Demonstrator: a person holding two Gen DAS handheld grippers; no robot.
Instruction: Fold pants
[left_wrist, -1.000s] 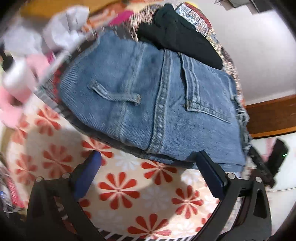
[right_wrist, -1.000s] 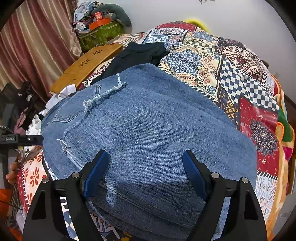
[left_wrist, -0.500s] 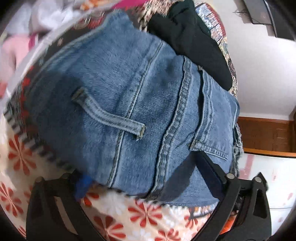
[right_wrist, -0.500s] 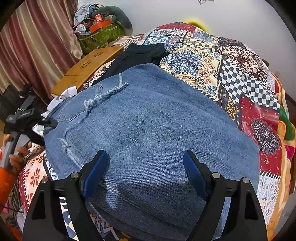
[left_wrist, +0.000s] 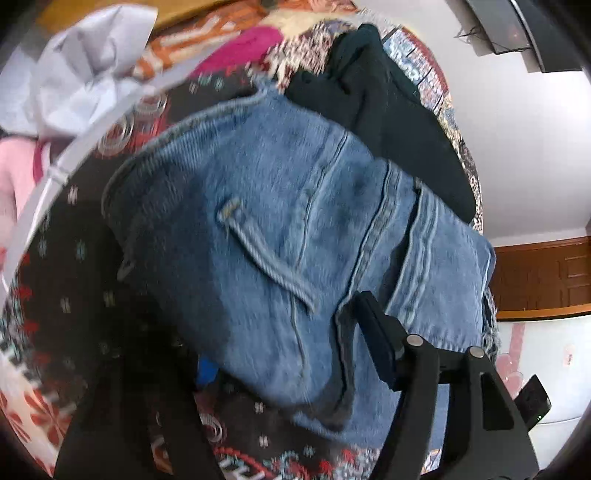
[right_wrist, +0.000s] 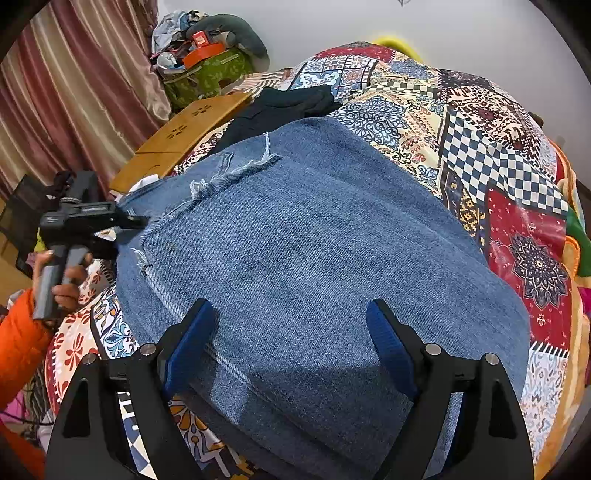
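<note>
Denim pants (right_wrist: 314, 266), folded into a thick stack, lie on a patchwork quilt (right_wrist: 509, 177) on a bed, a black garment (right_wrist: 280, 107) touching their far edge. The left gripper (left_wrist: 291, 354) has the waistband end between its fingers: one blue pad sits on top of the cloth by a belt loop (left_wrist: 266, 254), the other shows only as a blue sliver beneath, so a grasp on the pants looks likely, though blur leaves the contact unsure. The right gripper (right_wrist: 291, 347) hovers at the opposite edge with its fingers spread wide, holding nothing.

Risks, by judgement: the pinch may have caught only the upper layers, so a lift could peel the stack apart; a pull toward the bed's edge could drag the frayed hem (right_wrist: 236, 173) askew or draw the black garment along (the two overlap at the far side).

No brand or label can be read on the denim; small white lettering on the left tool's body, seen from the right wrist, is too small to make out.
</note>
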